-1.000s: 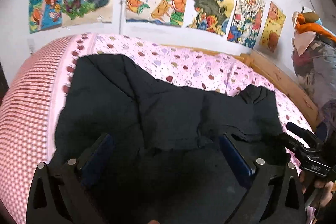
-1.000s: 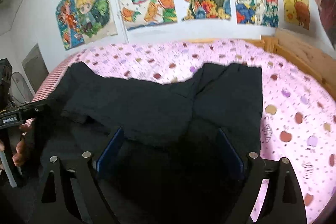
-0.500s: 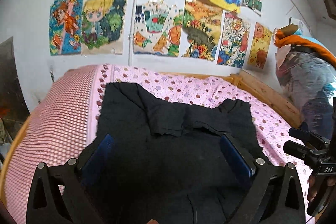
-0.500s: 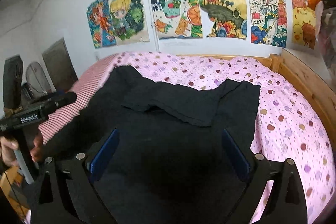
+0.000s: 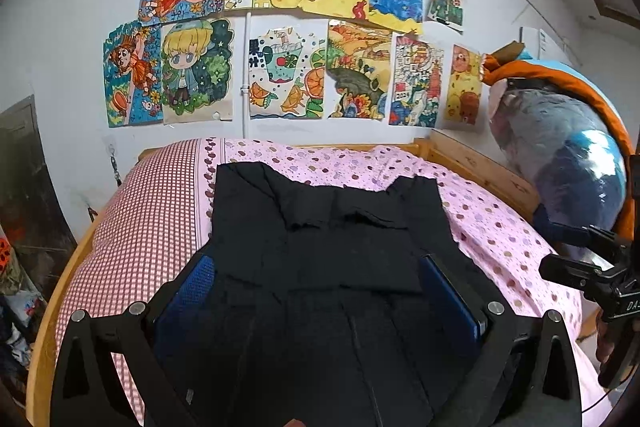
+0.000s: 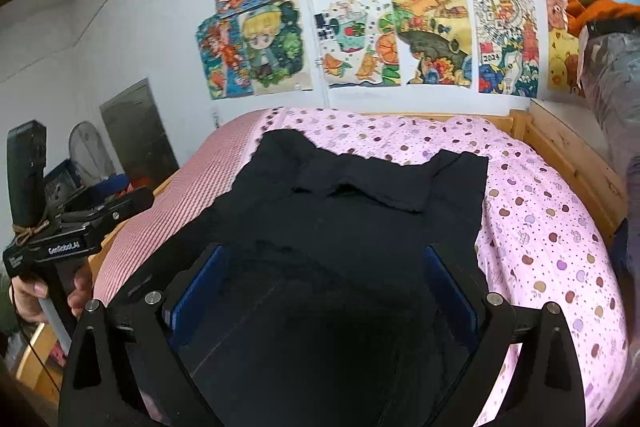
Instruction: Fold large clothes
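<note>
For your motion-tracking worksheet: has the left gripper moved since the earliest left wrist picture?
Yes. The left gripper has pulled back and risen: the wall drawings sit lower in view, and more of the pink bedspread shows around the black garment.

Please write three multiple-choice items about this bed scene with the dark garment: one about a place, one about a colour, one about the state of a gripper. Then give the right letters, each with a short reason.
1. Where does the black garment lie?
A. on the pink bedspread
B. on the floor
C. hanging on the wall

2. What colour are the pads inside the gripper fingers?
A. red
B. blue
C. yellow

3. How do the jaws of the right gripper stand?
A. clamped on a fold of cloth
B. shut with nothing between them
C. wide open, gripping nothing

Key:
1 A: the garment is spread over the pink bedspread, below the drawings on the wall.
2 B: the pads show blue in both wrist views.
3 C: the right gripper has its jaws far apart, having just been opening, with the cloth lying free beneath them.
</note>
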### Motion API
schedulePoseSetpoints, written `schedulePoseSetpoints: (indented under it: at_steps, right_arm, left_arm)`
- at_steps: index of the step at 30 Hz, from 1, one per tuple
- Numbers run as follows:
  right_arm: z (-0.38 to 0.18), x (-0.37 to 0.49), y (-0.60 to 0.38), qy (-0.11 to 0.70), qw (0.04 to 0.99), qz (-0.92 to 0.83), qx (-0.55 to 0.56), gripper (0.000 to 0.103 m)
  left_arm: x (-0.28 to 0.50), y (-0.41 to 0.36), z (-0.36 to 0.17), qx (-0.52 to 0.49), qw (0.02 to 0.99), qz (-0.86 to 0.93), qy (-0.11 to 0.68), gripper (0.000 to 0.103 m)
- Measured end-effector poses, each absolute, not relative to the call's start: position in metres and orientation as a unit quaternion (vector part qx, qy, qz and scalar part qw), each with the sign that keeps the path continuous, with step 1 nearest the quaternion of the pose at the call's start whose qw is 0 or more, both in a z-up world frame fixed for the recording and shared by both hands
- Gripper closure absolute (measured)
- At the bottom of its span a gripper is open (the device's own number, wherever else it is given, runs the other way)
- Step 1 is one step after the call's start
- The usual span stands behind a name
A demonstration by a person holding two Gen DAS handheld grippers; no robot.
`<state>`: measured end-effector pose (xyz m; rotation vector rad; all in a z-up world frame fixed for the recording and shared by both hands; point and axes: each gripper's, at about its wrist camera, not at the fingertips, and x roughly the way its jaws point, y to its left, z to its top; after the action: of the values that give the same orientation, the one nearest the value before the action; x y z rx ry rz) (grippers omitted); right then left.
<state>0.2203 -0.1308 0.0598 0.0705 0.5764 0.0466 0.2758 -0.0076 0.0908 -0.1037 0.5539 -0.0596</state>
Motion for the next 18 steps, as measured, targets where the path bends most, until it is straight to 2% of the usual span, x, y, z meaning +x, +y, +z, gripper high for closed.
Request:
schedulePoseSetpoints:
  at_steps: [9, 18]
  right_arm:
    - [0.048, 0.157, -0.104, 0.296, 0.954, 0.040, -0.019, 0.008]
    - [0.019, 0.123, -0.082, 0.288, 0.946, 0.058, -0.138, 0.008]
  left_arm:
    - [0.224, -0.027, 0.063, 0.006, 0.961, -0.042, 0.274, 0.000]
    - [0.200, -0.037, 0.031, 0.046, 0.956, -0.077, 0.281, 0.000]
